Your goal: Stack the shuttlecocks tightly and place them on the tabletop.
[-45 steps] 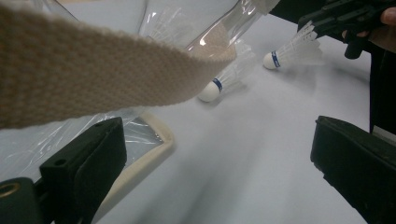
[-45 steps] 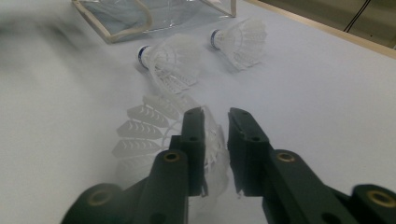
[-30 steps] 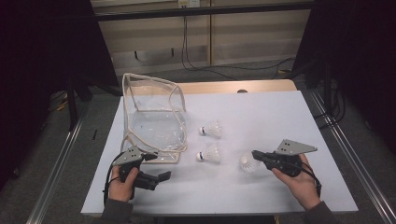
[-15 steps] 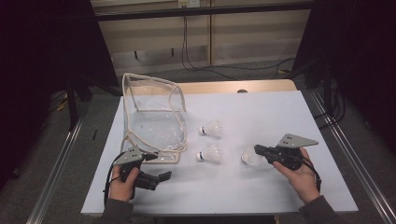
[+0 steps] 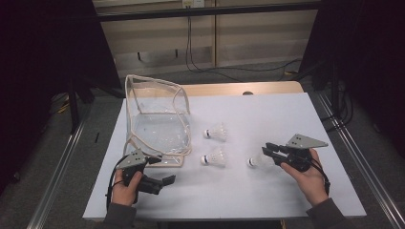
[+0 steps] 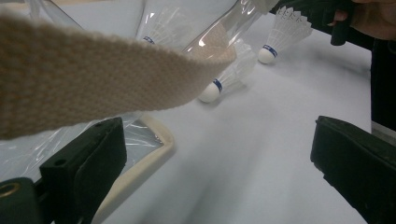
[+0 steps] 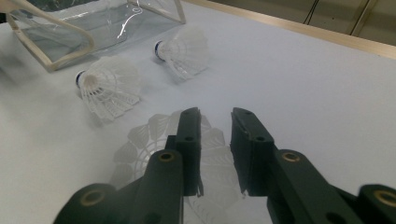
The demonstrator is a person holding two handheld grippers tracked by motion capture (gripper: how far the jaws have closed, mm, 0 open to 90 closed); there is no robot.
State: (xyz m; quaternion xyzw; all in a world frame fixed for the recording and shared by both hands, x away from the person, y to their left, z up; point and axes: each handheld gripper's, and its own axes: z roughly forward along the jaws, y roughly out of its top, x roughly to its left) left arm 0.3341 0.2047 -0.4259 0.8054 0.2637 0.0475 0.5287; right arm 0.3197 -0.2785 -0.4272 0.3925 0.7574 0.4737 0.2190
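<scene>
White feathered shuttlecock – blue-banded cork – lies on its side.

Three white shuttlecocks lie on a pale white table, to the right of the bag. Each has a white tip with a thin blue band. The bag is see-through with cream cloth edges. Both grippers are black, each with a grey plate on top. The far table edge past the bag is light brown wood.
</scene>
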